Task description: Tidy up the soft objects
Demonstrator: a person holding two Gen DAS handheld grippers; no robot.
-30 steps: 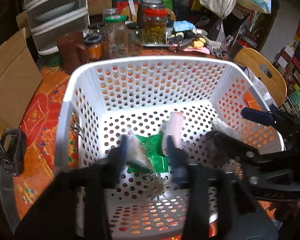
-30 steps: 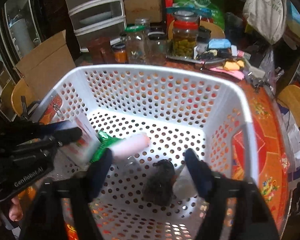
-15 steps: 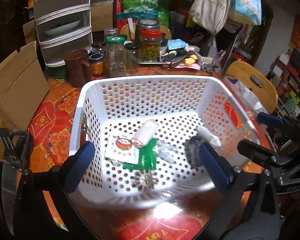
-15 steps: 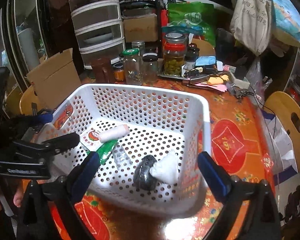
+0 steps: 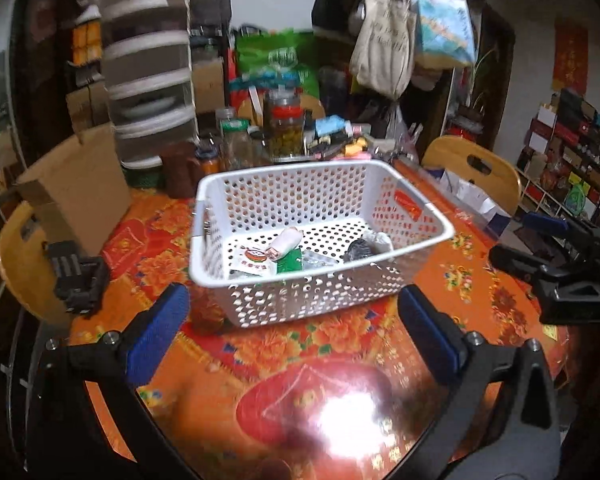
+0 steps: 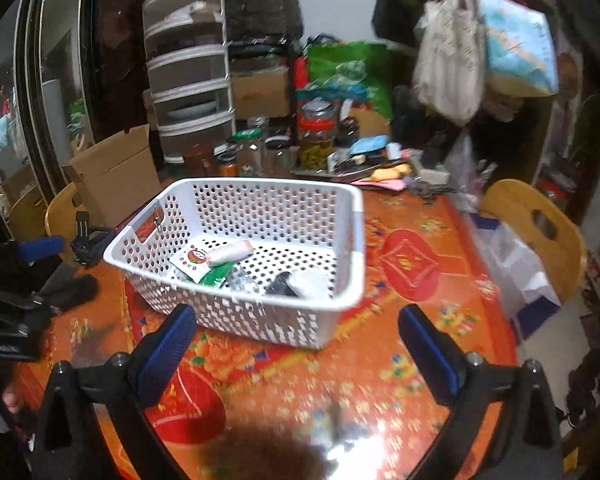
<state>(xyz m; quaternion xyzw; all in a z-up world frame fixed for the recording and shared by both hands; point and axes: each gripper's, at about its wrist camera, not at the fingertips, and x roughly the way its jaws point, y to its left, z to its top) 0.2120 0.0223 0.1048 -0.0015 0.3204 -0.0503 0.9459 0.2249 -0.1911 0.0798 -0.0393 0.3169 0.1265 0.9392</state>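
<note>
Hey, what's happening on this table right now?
A person holds two grippers over the orange floral table. The left gripper and right gripper have just been opening and are empty. The white basket holds a pink roll, packets and a dark soft item.

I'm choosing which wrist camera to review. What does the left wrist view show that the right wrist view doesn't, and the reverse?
Only the left wrist view shows the shelves of boxes at far right and the right gripper reaching in, open and empty. Only the right wrist view shows the left gripper at its left edge, open and empty too. Both show the white basket on the orange tablecloth, holding the pink roll, and the jars behind.
</note>
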